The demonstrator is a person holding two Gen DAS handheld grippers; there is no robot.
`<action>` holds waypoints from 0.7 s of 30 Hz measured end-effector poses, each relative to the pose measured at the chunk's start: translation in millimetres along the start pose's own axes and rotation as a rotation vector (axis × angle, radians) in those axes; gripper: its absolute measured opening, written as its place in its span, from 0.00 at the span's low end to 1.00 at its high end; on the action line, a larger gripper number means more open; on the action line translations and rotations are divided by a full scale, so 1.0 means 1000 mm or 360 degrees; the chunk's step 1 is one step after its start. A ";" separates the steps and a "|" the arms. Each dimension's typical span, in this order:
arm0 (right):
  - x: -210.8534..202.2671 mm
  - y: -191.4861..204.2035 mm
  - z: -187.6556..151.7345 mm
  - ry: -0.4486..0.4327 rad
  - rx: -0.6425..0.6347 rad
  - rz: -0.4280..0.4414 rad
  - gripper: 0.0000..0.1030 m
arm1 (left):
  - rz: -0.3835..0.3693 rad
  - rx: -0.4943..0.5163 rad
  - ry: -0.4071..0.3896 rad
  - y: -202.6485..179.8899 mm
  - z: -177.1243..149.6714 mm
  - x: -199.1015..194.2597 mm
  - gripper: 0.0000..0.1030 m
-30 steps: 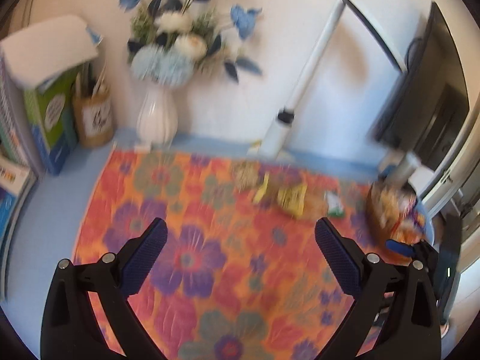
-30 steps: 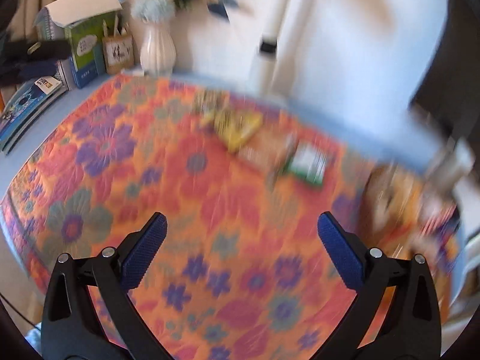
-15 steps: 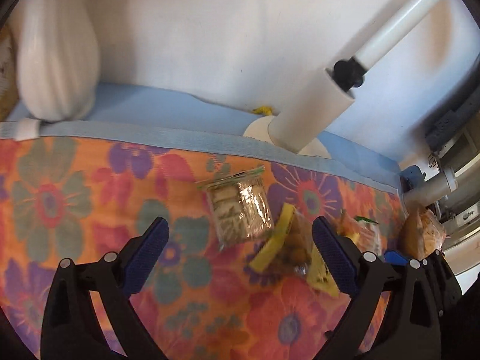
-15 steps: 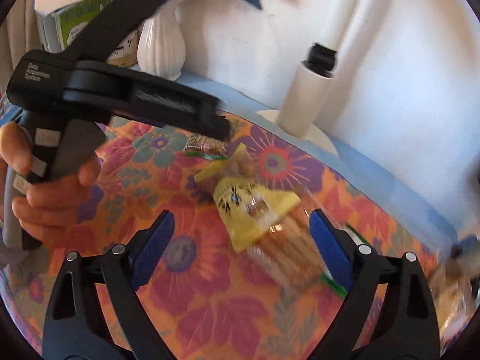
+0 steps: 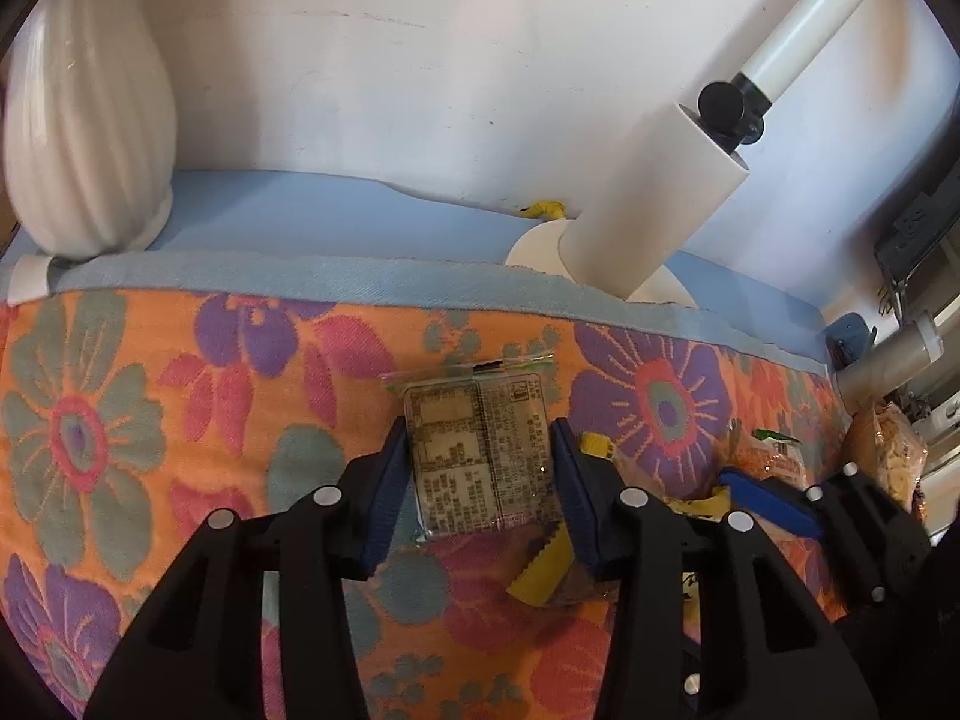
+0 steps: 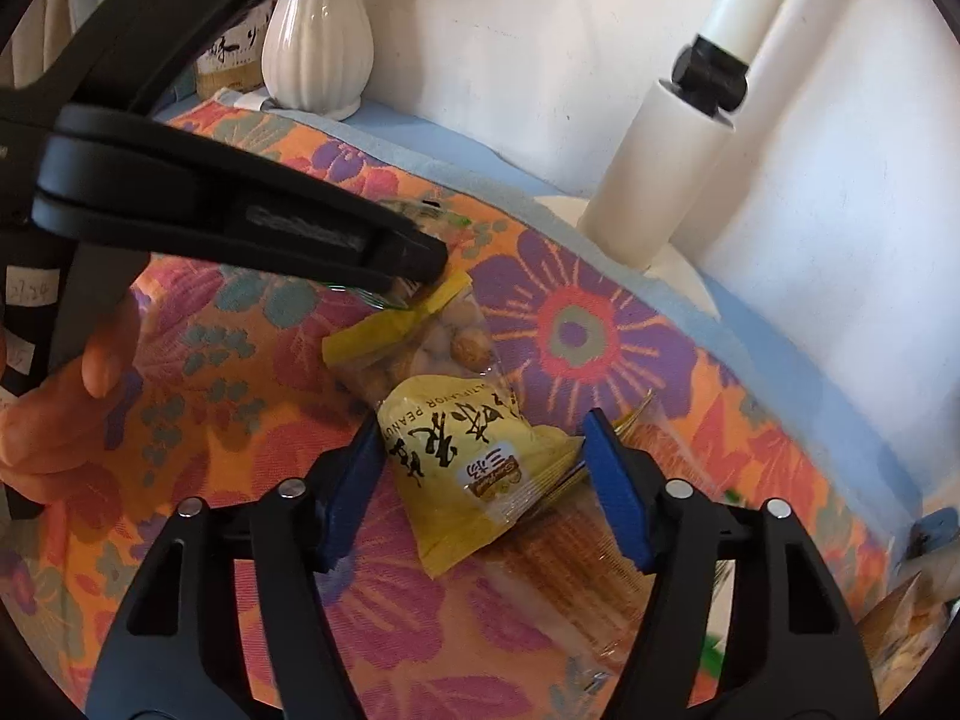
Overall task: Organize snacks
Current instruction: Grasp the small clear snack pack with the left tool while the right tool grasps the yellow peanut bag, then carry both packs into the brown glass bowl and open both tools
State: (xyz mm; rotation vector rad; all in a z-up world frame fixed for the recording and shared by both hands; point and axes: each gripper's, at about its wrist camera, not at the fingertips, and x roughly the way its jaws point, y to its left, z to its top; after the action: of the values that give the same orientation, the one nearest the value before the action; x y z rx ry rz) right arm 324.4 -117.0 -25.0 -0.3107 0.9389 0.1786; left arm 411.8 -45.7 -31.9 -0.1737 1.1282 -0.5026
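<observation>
Left hand-held gripper (image 5: 478,468) closing on the clear cracker packet (image 5: 480,456), blue pads pressing both its sides; packet lies flat on the floral cloth (image 5: 180,396). Right hand-held gripper (image 6: 483,474) closing around the yellow peanut bag (image 6: 474,456), left pad at the bag's edge, right pad looks just clear of it, hard to be sure. Bag overlaps a clear biscuit pack (image 6: 576,564). More snacks piled at right edge (image 5: 888,450), blurred. Further back: white ribbed vase (image 5: 90,120) and white tube stand (image 5: 654,180) on the blue counter (image 5: 336,216) by the wall.
</observation>
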 end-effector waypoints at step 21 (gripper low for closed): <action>-0.130 0.037 -0.150 0.0215 0.0874 0.0013 0.56 | -0.0028 0.0249 -0.0092 -0.007 -0.178 -0.142 0.44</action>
State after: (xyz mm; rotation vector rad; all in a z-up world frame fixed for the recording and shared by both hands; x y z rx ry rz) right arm 123.9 -135.5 -8.9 0.1910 1.0828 -0.0970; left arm 202.8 35.5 10.9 -0.0617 1.0269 -0.5954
